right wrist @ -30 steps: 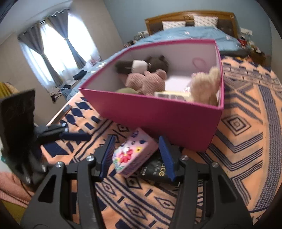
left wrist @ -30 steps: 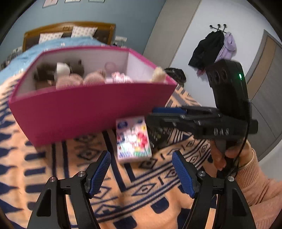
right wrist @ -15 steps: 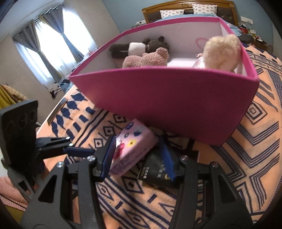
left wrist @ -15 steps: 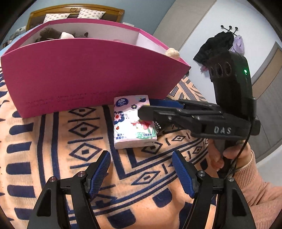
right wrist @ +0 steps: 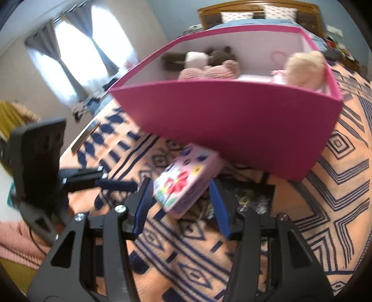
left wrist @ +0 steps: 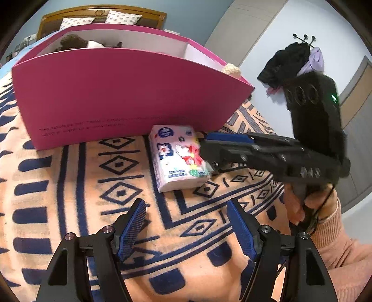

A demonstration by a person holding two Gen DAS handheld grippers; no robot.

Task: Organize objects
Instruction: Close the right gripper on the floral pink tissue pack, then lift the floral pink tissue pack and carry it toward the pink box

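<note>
A pink floral tissue pack (left wrist: 177, 155) lies on the patterned blanket by the front wall of a magenta box (left wrist: 111, 97). My right gripper (right wrist: 180, 199) is open with its blue pads on either side of the pack's (right wrist: 183, 178) near end, close to it. A dark packet (right wrist: 251, 197) lies partly under the pack. My left gripper (left wrist: 188, 228) is open and empty, a little in front of the pack. The box (right wrist: 232, 116) holds several plush toys (right wrist: 209, 70).
The orange and navy blanket (left wrist: 69, 197) covers the surface around the box. A bed headboard (left wrist: 102, 14) stands behind. Coats hang on a wall hook (left wrist: 295, 60) at the right. A window with curtains (right wrist: 76, 60) is at the left in the right wrist view.
Both grippers have dropped lower and closer to the tissue pack. My right gripper's pads have come around the pack's end. The left gripper stays open and empty.
</note>
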